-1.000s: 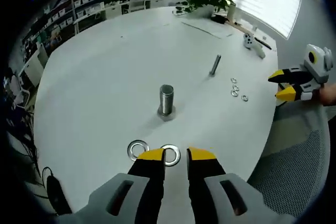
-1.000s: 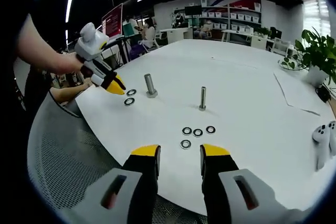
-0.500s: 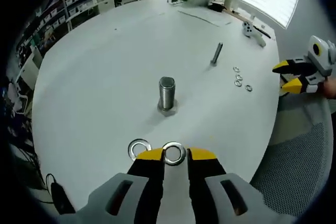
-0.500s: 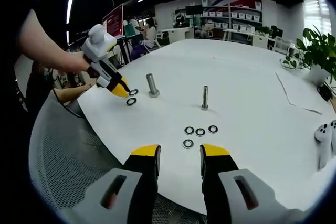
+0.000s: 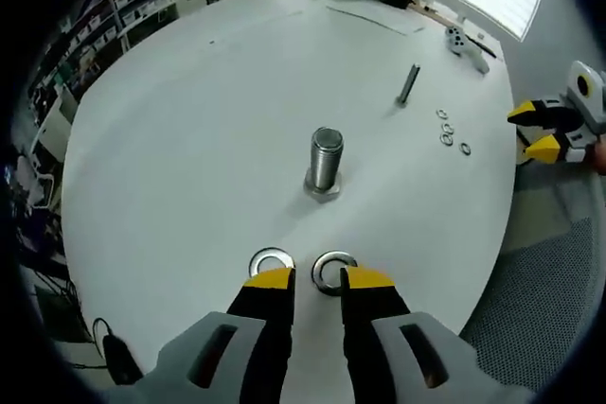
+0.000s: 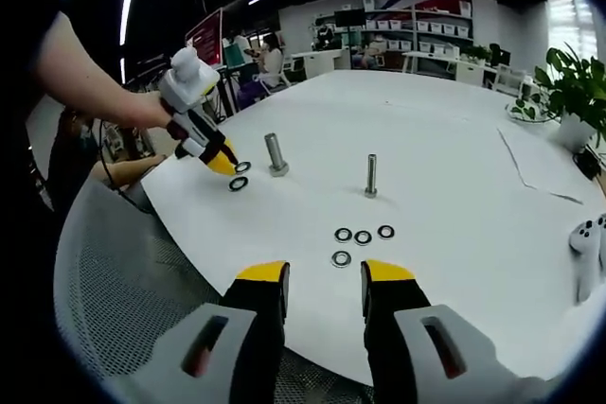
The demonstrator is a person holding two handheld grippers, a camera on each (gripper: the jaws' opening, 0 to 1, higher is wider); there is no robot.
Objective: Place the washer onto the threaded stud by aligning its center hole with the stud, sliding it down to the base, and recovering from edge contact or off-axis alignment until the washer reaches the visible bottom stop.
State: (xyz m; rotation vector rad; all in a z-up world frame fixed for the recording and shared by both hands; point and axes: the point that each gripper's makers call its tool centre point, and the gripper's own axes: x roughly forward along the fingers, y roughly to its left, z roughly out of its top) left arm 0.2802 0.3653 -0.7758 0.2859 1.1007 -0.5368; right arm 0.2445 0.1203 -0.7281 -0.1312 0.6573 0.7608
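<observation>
A thick threaded stud (image 5: 325, 163) stands upright on its hex base on the white table (image 5: 189, 139). Two large washers lie flat in front of it, one (image 5: 272, 261) by my left jaw tip and one (image 5: 333, 270) just ahead of the gap. My left gripper (image 5: 317, 281) is open right over their near edges and holds nothing. In the right gripper view, the left gripper (image 6: 223, 164) points down at the same washers (image 6: 239, 184) beside the stud (image 6: 276, 153). My right gripper (image 6: 325, 276) is open and empty near the table edge.
A thin bolt (image 6: 371, 175) stands mid-table with several small washers (image 6: 363, 237) in front of it. A white controller (image 6: 587, 238), a sheet of paper (image 6: 530, 172) and a potted plant (image 6: 573, 92) sit at the far side. A grey mesh chair (image 6: 123, 290) is below the table edge.
My left gripper has drawn in toward the two large washers and shifted a little to the left, so the right-hand washer now sits off-centre toward the right jaw. The right gripper has hardly moved.
</observation>
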